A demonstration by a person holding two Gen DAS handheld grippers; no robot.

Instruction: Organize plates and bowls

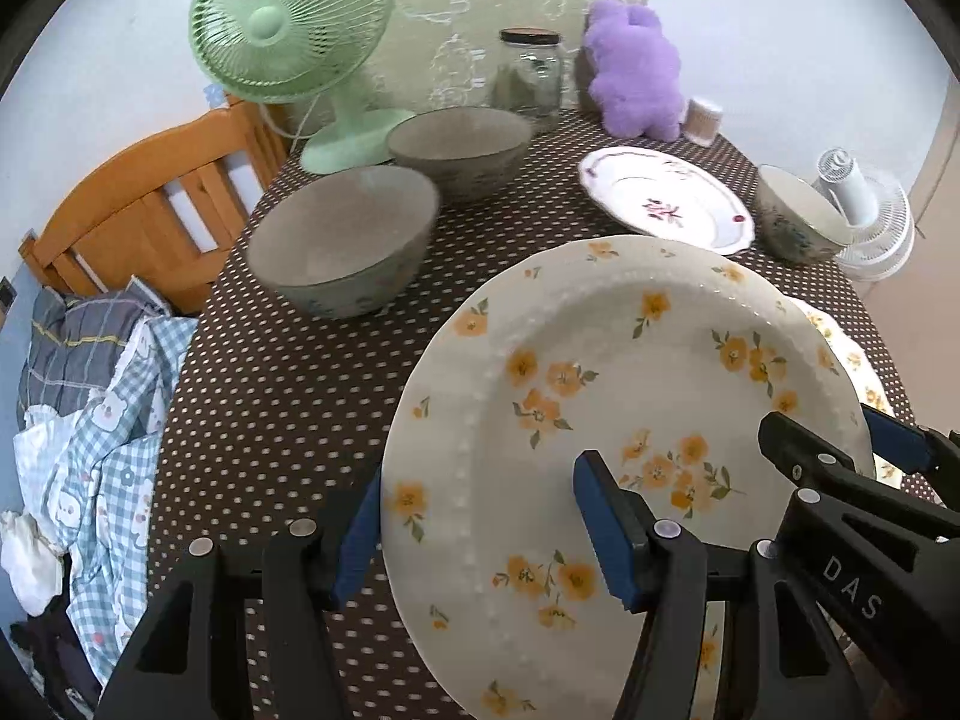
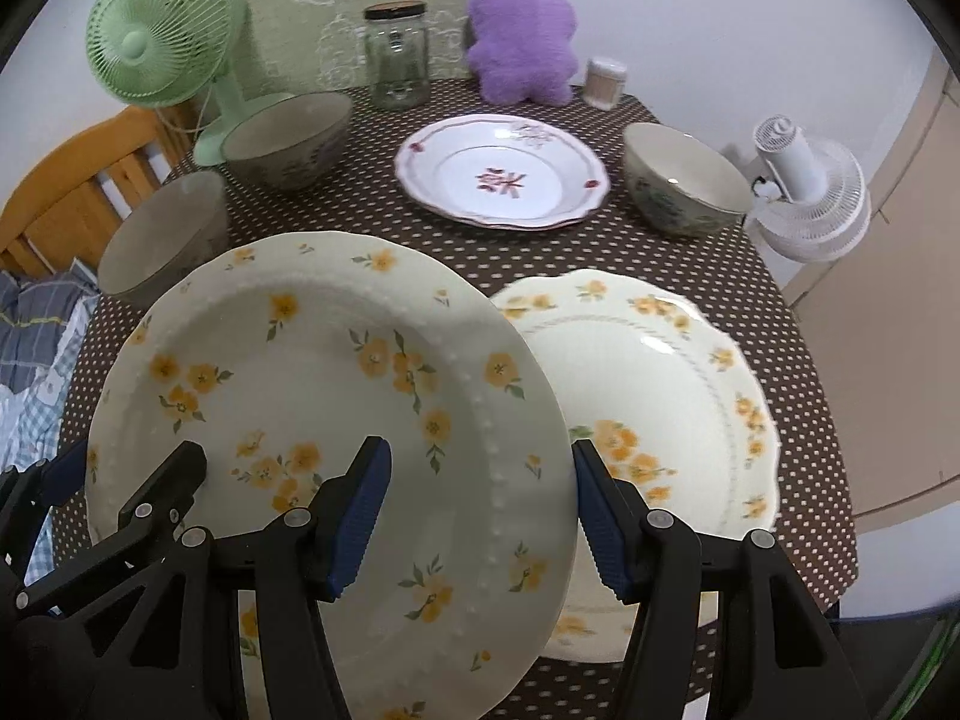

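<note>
- Left claw (image 1: 480, 534) is spread wide around one edge of the yellow-flower plate (image 1: 630, 420) — I've got it tilted above the surface (image 1: 288, 420).
- Right claw (image 2: 480, 516) spans the opposite edge, also wide.
- Scalloped plate (image 2: 660, 372) lies just beside, partly under it.

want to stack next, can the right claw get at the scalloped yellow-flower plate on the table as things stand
Probably not yet. The right claw straddles the right rim of the lifted beaded yellow-flower plate, which overlaps the scalloped yellow-flower plate on the table; the left claw straddles the opposite rim.
</note>
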